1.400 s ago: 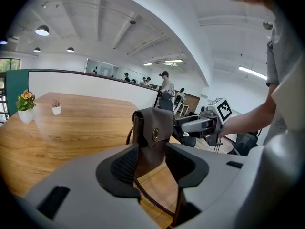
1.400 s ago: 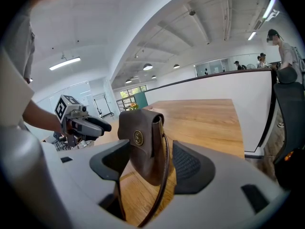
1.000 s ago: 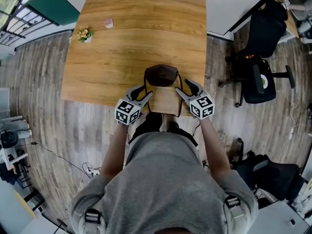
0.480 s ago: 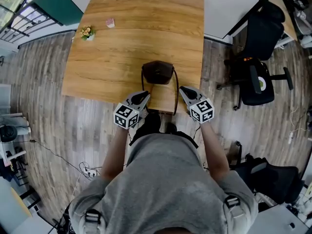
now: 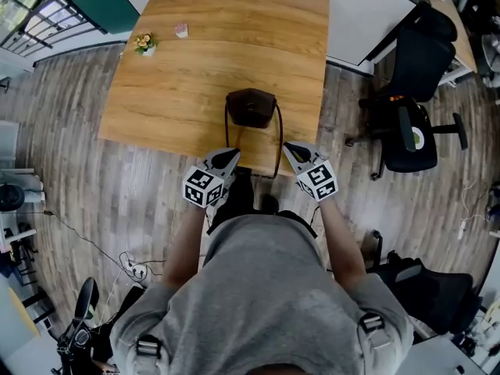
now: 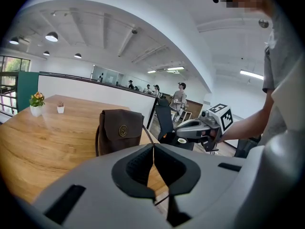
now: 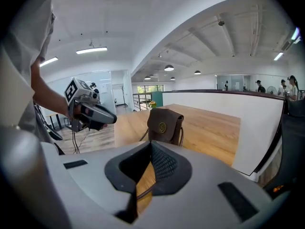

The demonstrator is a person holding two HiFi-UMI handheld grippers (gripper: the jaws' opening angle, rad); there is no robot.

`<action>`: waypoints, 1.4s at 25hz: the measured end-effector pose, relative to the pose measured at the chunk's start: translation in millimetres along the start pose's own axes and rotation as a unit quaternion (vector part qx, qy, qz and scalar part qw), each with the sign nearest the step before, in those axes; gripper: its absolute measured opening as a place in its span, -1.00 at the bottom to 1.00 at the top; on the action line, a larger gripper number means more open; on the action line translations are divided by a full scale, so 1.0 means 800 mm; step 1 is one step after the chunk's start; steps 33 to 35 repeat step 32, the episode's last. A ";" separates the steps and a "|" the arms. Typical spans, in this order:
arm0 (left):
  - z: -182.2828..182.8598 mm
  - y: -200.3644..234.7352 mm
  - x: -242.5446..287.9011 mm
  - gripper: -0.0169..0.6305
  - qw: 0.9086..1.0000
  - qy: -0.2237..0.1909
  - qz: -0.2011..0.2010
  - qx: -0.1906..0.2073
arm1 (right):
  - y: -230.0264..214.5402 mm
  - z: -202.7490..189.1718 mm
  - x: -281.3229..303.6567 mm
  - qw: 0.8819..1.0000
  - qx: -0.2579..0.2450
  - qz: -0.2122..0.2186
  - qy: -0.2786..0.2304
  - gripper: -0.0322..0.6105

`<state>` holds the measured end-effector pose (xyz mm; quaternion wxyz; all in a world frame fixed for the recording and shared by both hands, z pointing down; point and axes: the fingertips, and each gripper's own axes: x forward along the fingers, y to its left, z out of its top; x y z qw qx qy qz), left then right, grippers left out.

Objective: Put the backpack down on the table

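The brown leather backpack [image 5: 250, 108] stands upright on the wooden table [image 5: 195, 69], close to its near edge. Its thin straps [image 5: 278, 143] loop down over that edge. My left gripper [image 5: 233, 155] is shut and empty, off the table's edge, below and left of the bag. Off that same edge to the right is my right gripper [image 5: 287, 148], also shut with nothing in it. In the left gripper view the backpack [image 6: 119, 130] sits beyond the closed left gripper [image 6: 153, 147]. The right gripper view shows the backpack [image 7: 164, 120] ahead of the closed right gripper [image 7: 151, 144].
A small flower pot [image 5: 144, 44] and a tiny pink pot [image 5: 181, 30] stand at the table's far left. A black office chair [image 5: 410, 123] is to the right, and black bags [image 5: 426, 287] lie on the floor. A white partition [image 5: 367, 14] borders the table's far side.
Both grippers went from open beside the backpack to shut, and drew back off the table's near edge toward the person. The backpack stays on the table.
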<state>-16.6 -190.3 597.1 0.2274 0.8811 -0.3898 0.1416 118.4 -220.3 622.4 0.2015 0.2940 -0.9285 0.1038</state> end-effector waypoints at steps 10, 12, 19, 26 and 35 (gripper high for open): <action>-0.007 -0.028 -0.028 -0.88 1.000 -0.018 0.022 -0.001 | 0.014 -0.003 -0.021 1.000 -0.004 0.011 -0.011 -0.88; -0.010 -0.032 -0.031 -0.88 0.999 -0.018 0.028 0.001 | 0.016 -0.006 -0.024 1.000 -0.002 0.013 -0.012 -0.88; -0.021 -0.041 -0.047 -0.88 0.999 -0.017 0.039 0.000 | 0.026 -0.013 -0.033 1.000 -0.005 0.012 -0.012 -0.88; -0.025 -0.046 -0.051 -0.88 0.999 -0.019 0.050 -0.001 | 0.016 -0.015 -0.044 1.000 0.001 -0.008 -0.017 -0.88; -0.028 -0.037 -0.062 -0.88 0.998 -0.020 0.055 -0.003 | 0.023 -0.020 -0.038 1.000 0.007 -0.007 -0.012 -0.88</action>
